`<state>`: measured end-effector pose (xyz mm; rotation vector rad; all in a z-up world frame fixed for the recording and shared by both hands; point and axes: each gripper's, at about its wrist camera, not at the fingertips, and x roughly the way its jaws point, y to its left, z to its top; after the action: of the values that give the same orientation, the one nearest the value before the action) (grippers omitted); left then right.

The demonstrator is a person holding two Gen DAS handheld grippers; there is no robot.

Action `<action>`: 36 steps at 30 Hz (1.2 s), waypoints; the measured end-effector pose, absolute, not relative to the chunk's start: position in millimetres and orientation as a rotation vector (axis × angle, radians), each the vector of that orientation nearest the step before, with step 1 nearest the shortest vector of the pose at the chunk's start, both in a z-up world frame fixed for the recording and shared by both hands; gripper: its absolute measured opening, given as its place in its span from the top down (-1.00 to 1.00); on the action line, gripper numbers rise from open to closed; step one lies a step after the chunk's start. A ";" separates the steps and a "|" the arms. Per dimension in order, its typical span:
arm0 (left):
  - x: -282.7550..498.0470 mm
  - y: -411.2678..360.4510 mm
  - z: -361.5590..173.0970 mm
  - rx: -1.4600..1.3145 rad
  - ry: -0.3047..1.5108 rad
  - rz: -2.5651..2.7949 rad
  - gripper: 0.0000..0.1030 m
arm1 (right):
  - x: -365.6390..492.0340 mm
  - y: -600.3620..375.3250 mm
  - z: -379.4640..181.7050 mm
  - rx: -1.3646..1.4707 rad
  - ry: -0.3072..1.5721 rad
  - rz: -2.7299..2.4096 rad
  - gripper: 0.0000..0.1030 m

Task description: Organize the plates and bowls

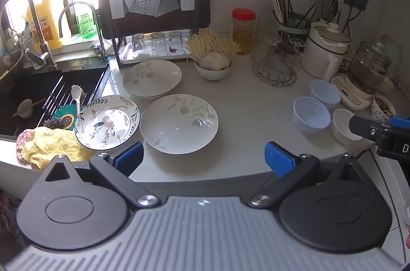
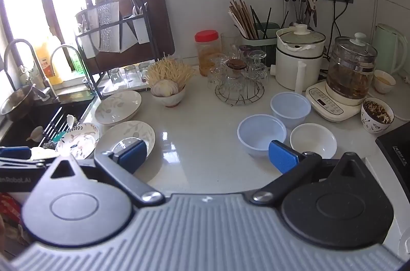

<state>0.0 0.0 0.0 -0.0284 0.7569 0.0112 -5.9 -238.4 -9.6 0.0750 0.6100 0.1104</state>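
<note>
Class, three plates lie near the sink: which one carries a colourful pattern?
The plate nearest the sink; the other two plates show only pale grey leaves.

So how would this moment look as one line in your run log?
stage: start | left gripper: open, empty | right gripper: open, empty | three plates, three bowls: untouched on counter

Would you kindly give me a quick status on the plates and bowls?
Both tools open, empty: left tool, right tool. Three plates loose near sink; three bowls unstacked at right. Counter between unobstructed.
</note>
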 end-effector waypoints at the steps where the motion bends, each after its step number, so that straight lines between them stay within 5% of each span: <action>1: 0.2 -0.2 0.0 -0.031 0.759 0.009 -0.98 | -6.1 -238.5 -9.6 0.074 0.609 0.109 -1.00; 36: 1.4 1.5 1.4 -0.023 0.761 0.006 -0.98 | -4.7 -237.1 -12.5 0.073 0.605 0.117 -1.00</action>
<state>1.4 1.5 1.4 -0.0233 0.7607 0.0064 -4.7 -237.1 -12.5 0.0728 0.6049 0.1167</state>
